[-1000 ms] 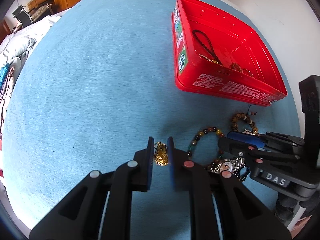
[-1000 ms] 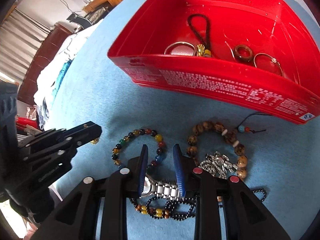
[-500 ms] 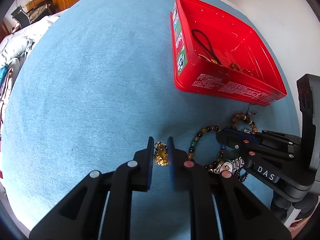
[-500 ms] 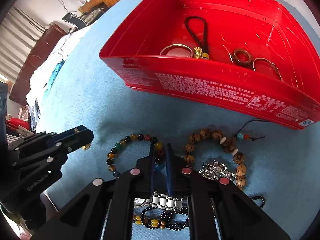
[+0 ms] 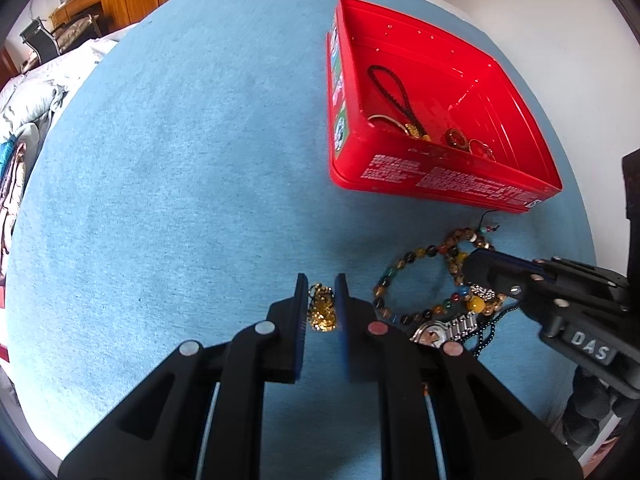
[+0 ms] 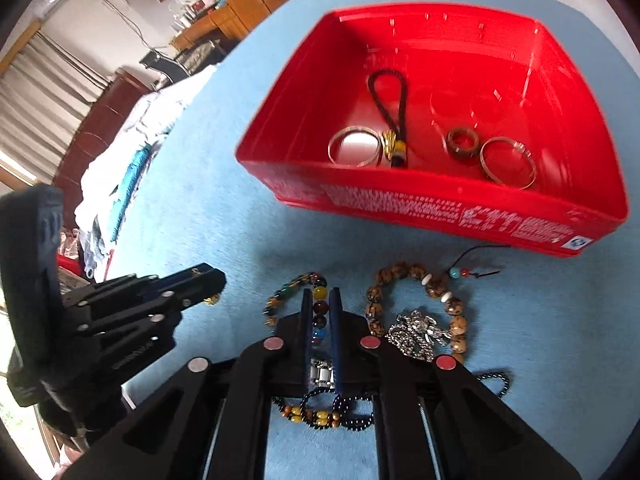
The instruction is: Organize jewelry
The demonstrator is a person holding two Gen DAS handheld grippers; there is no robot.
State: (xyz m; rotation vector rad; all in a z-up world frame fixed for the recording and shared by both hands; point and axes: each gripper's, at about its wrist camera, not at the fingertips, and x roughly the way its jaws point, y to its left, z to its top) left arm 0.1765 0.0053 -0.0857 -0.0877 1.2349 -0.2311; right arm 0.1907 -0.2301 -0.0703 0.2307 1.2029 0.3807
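Note:
My left gripper [image 5: 321,280] points down at the blue cloth, shut on a small gold charm [image 5: 322,308] between its pads. My right gripper [image 6: 321,294] is shut on the near side of a multicoloured bead bracelet [image 6: 280,300], with yellow, brown and blue beads showing between its fingers. In the left wrist view this bracelet [image 5: 400,264] lies just right of my left gripper, with the right gripper [image 5: 474,262] over its far side. The red box [image 6: 400,200] stands beyond, holding a black cord with a gold charm [image 6: 390,96], two metal bangles and a wooden ring [image 6: 462,142].
Around the right gripper lie a wooden bead bracelet [image 6: 456,320], a silver chain [image 6: 416,332], a metal watch [image 5: 444,326] and a dark bead strand [image 6: 320,416]. The left gripper [image 6: 212,276] shows at the left. Bare blue cloth [image 5: 180,180] spreads left of the box.
The right gripper's jaws have shut on the multicoloured bracelet and the gripper has risen a little, toward the box. The left gripper has stayed put on the gold charm.

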